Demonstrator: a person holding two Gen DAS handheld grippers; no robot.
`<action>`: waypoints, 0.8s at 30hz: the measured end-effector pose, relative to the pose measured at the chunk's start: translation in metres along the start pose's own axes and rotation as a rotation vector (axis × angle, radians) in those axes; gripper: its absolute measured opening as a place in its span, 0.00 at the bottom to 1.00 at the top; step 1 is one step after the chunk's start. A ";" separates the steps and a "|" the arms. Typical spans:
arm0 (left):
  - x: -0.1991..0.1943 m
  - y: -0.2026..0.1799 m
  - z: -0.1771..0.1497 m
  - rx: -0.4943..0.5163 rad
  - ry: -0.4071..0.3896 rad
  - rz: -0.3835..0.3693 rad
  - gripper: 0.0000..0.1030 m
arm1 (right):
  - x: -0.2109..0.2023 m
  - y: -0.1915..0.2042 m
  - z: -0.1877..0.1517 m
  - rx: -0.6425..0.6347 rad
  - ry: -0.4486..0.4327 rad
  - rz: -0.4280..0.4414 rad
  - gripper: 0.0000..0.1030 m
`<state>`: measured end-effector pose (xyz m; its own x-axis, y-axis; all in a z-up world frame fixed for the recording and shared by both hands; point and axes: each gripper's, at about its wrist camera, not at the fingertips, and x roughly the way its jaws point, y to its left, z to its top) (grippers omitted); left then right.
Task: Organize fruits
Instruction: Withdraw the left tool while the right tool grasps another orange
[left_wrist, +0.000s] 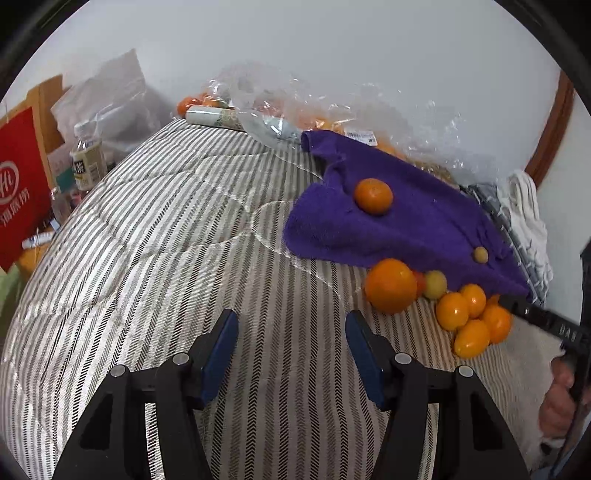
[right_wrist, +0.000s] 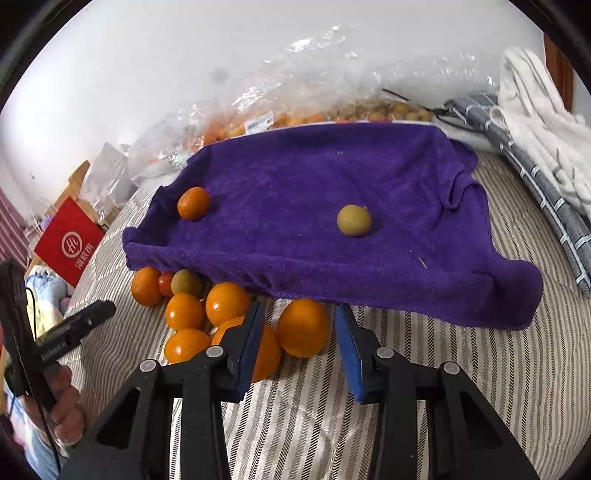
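Left wrist view: left claw (left_wrist: 291, 354) spread wide with nothing between its blue pads, hovering over the striped bedspread (left_wrist: 166, 229). Ahead and to the right, a purple towel (left_wrist: 399, 210) with a small orange (left_wrist: 373, 196) on top and a little greenish fruit (left_wrist: 480, 254) further right near its edge. Right of the claw, just below the towel's near edge, a pile of oranges (left_wrist: 443, 302) bunched together on the bed. Crinkly plastic bags (left_wrist: 280, 99) far ahead by the wall. Right wrist view: right claw (right_wrist: 300, 341) also wide, gripping nothing, with one orange (right_wrist: 303, 327) sitting right between the fingertips, not clearly touching either pad. More oranges (right_wrist: 192, 314) just left of it, greenish fruit (right_wrist: 354, 220) straight ahead on the towel (right_wrist: 314, 184), white cloth (right_wrist: 535, 110) far right.
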<state>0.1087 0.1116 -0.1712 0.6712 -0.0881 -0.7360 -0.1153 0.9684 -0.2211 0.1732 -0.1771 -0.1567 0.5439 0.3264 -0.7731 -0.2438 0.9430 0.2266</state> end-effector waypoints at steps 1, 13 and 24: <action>0.000 -0.001 0.000 0.005 0.002 -0.007 0.57 | 0.003 -0.002 0.003 0.010 0.019 0.006 0.38; -0.002 0.002 0.000 -0.014 0.001 -0.025 0.57 | 0.011 0.000 0.000 0.004 0.020 -0.021 0.30; -0.002 0.001 0.000 -0.012 0.003 -0.028 0.59 | -0.012 -0.010 -0.033 -0.091 -0.039 -0.113 0.33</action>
<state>0.1076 0.1132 -0.1701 0.6722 -0.1162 -0.7312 -0.1047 0.9628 -0.2492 0.1421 -0.1929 -0.1691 0.6025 0.2230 -0.7663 -0.2502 0.9646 0.0840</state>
